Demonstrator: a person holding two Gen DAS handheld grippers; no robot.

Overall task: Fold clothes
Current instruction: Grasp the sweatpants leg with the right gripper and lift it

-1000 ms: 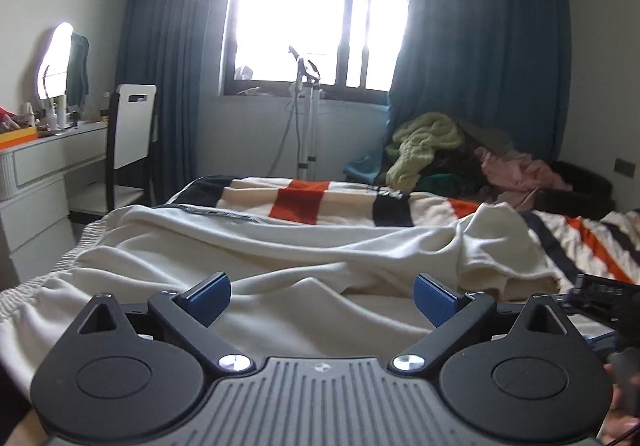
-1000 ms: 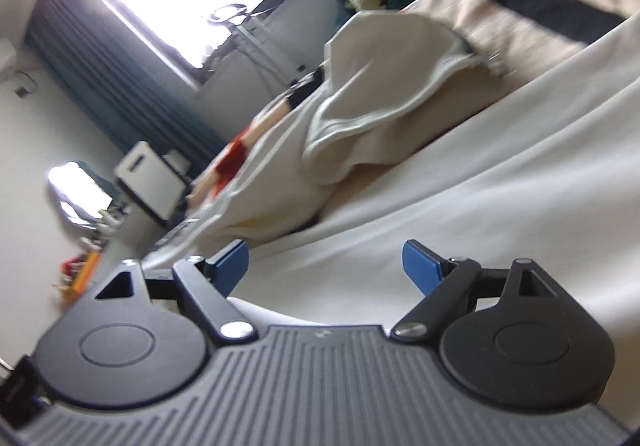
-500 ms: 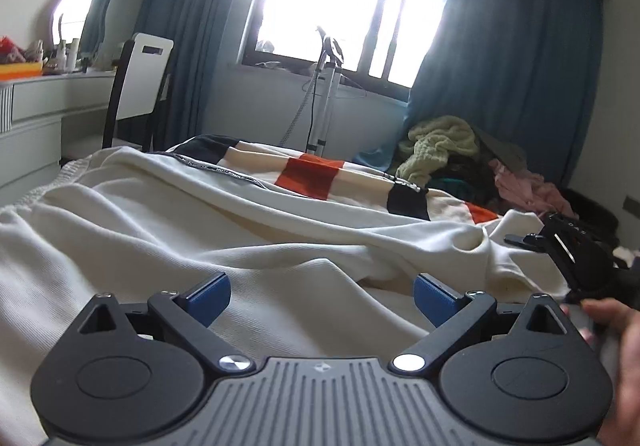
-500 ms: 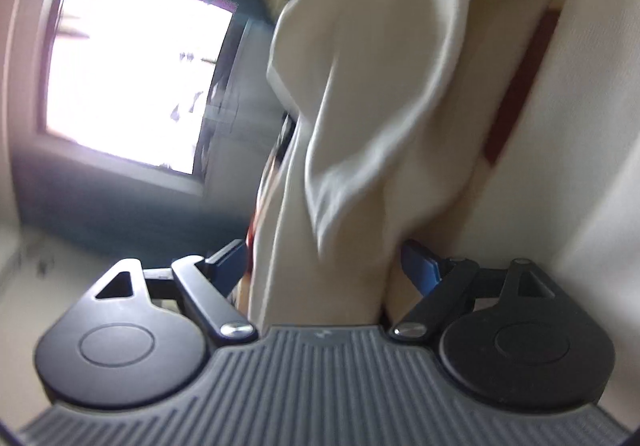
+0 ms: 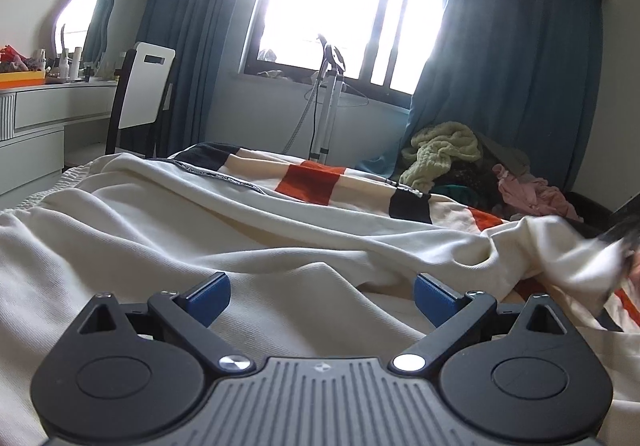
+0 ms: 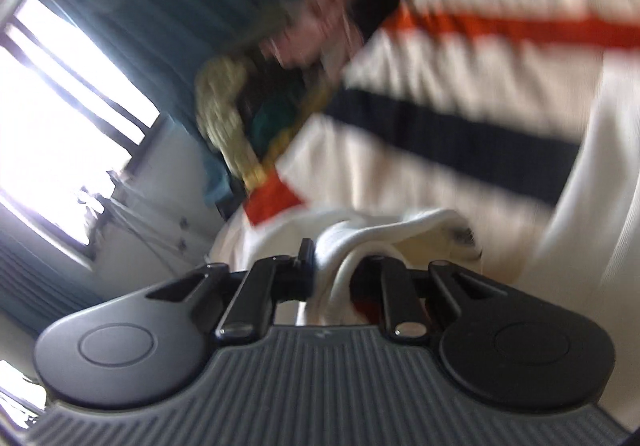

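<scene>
Right wrist view: right gripper (image 6: 344, 266) pinched on a bunched edge of the cream garment (image 6: 384, 234), over the striped blanket (image 6: 480, 133) at 1 o'clock. Left gripper (image 5: 320, 292) spread wide, low over the garment's body. Judged mid-fold; next, carry the pinched edge across and lay flat.

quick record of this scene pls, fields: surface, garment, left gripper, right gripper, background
surface: bed with striped blanket
garment: cream garment spread over the blanket, wrinkled
left gripper: left gripper open, low over the cream cloth, holding nothing
right gripper: right gripper shut on a bunched edge of the garment; view motion-blurred
background: pile of clothes by the blue curtains, white chair at a dresser
</scene>
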